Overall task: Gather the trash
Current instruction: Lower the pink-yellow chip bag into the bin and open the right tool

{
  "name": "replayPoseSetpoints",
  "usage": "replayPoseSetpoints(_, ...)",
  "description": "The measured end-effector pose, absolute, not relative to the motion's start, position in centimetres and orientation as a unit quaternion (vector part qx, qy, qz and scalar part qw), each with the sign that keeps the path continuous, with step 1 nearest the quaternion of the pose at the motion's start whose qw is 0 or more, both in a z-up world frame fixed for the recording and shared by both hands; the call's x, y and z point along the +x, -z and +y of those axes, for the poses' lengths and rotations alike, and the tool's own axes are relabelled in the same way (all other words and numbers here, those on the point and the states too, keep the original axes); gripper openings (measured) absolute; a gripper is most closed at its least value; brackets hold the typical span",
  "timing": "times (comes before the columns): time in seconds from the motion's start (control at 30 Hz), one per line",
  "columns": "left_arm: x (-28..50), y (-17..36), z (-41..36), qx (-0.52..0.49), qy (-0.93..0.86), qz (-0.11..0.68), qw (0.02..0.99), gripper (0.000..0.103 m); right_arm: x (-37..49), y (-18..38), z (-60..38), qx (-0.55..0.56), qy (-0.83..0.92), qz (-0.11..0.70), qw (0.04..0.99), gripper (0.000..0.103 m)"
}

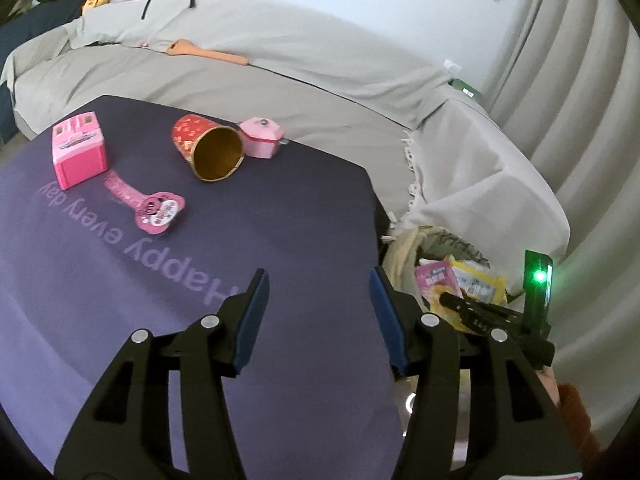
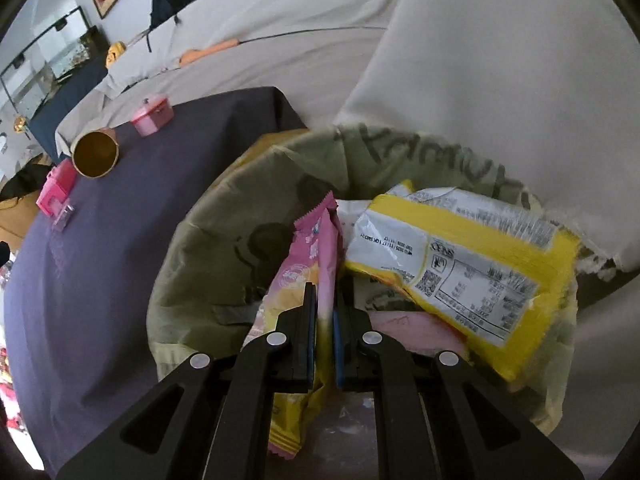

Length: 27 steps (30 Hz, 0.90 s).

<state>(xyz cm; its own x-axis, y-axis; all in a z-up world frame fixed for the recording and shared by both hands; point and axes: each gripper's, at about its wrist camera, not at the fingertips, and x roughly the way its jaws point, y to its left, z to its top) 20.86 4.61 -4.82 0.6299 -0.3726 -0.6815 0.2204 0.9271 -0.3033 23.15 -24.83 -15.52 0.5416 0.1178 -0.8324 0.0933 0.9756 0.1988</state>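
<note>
While the left gripper [image 1: 318,280] hangs over the near edge of the purple tablecloth [image 1: 280,240], its blue-padded jaws stand about half open with nothing between them and nothing touching them.

Landmark: the trash bag [image 2: 224,216], an olive-green sack with dark print, open-mouthed, just beside the cloth's right edge.

Well to the left of the bag, on the cloth: pink toy box [image 1: 79,149], upright. Nearer the bag, a pink heart-shaped wrapper [image 1: 159,212] lies flat on the cloth, apart from both grippers. Further toward the bag, a red-and-gold paper cup [image 1: 208,148] lies on its side, mouth toward the camera, touching or just beside a small pink lidded pot [image 1: 262,138]; cannot tell which.

Over the bag: right gripper [image 2: 324,320], jaws closed on a pink-and-yellow snack wrapper [image 2: 316,248]. Wrapper is pinched mid-length; its zigzag upper end reaches into the bag's mouth, its lower end hangs below the fingers.

Inside the bag: a crumpled yellow-and-white wrapper [image 2: 460,264], label side up, lying against the far right wall; something pink beneath it, not identifiable.

Behind the bag: sofa under a beige cover [image 2: 480,80].
</note>
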Motion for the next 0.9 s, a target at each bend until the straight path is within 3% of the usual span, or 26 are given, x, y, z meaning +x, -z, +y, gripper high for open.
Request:
replayPoseSetpoints(0.13, 20.9, 5.1, 5.6, -0.101, 0.156, 0.395, 0.9, 0.054, 22.6, 14.8, -25.0, 0.127, -0.016, 0.472, 0.873, 0.013)
replayPoseSetpoints(0.2, 20.9, 5.3, 6.2, -0.106, 0.151, 0.396, 0.899, 0.054, 22.0, 14.1, -25.1, 0.116, -0.013, 0.463, 0.879, 0.026)
replayPoseSetpoints(0.27, 20.9, 5.3, 6.6, -0.108, 0.147, 0.395, 0.9, 0.054, 21.5, 13.2, -25.1, 0.103, -0.01, 0.451, 0.886, 0.031)
replayPoseSetpoints(0.9, 19.8, 5.5, 15.0, -0.144, 0.068, 0.377, 0.913, 0.055, 19.1, 6.1, -21.0, 0.039, -0.033, 0.386, 0.921, 0.032)
